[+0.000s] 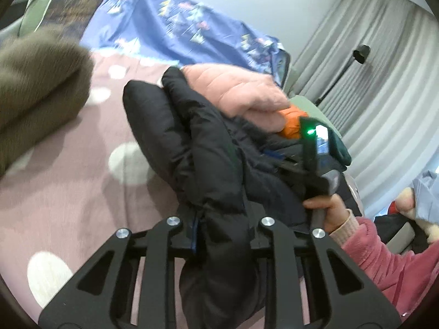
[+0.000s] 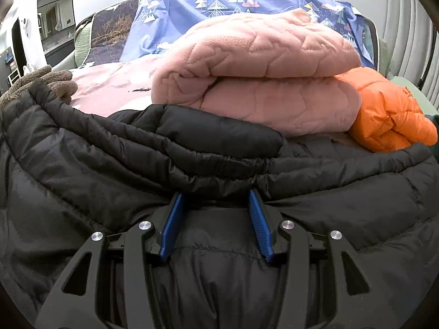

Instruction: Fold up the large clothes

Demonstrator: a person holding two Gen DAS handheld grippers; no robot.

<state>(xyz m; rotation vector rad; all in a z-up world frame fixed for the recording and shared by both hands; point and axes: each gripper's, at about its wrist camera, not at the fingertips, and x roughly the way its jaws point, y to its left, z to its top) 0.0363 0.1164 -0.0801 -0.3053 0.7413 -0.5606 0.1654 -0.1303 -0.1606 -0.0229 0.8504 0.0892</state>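
Note:
A black puffer jacket [image 1: 192,142] lies bunched across the pink bed. My left gripper [image 1: 222,227] is shut on a thick fold of it; the fabric fills the gap and hides the fingers except a sliver of blue pad. In the right wrist view the same jacket [image 2: 82,164] spreads under my right gripper [image 2: 216,194]. Its blue pads [image 2: 172,224] press padded fabric between them, and their tips sit under an elastic hem fold. The left wrist view shows the right gripper [image 1: 318,148] on the jacket's right side, held by a hand [image 1: 332,208] in a pink sleeve.
A folded pink quilted garment [image 2: 260,76] and a folded orange puffer [image 2: 389,115] sit just beyond the jacket. A brown fleece item [image 1: 35,90] lies at the left. Blue tree-print bedding [image 1: 164,22] lines the far side. Grey curtains [image 1: 384,68] and a black stand [image 1: 343,74] are at the right.

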